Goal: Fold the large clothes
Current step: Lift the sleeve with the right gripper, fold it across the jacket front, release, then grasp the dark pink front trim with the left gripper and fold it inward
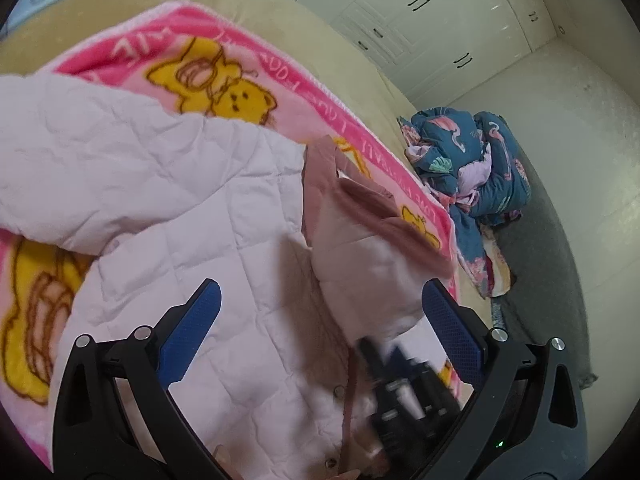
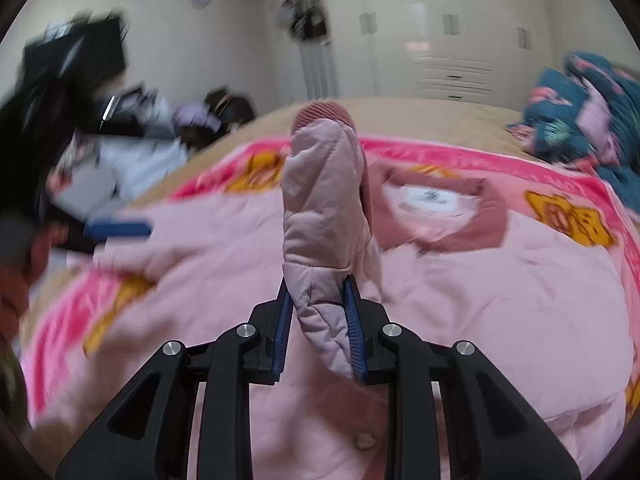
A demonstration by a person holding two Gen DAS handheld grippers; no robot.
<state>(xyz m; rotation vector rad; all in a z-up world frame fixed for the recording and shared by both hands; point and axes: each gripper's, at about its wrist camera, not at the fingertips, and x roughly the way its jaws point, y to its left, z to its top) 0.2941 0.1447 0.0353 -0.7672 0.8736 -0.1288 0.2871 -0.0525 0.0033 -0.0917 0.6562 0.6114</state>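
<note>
We see a pale pink quilted jacket (image 2: 460, 304) spread across a fleecy pink blanket (image 1: 304, 80) printed with yellow bears, and that blanket is our landmark: it covers a tan bed (image 1: 240, 4), and the jacket lies on the middle of it, puffy and creased along its stitched squares. The right gripper (image 2: 318, 320) has its blue ribbed pads pressed narrow on a padded sleeve (image 2: 320, 208) of the jacket, which stands up from the blanket like a soft tube ending in a darker pink ribbed cuff. The jacket's collar (image 2: 440, 216), in the same darker corduroy-like cloth, lies flat near the blanket's far edge, with a white label inside it. The left gripper (image 1: 320, 308) hangs above the jacket with its blue textured fingers (image 1: 192, 332) spread wide and gripping nothing, though the sleeve lifted by the right gripper shows between them. Past the blanket's far corner sits a crumpled teal quilt (image 1: 472, 160) with a pink pattern, and beyond the bed stand glossy white wardrobe doors (image 1: 420, 20).
</note>
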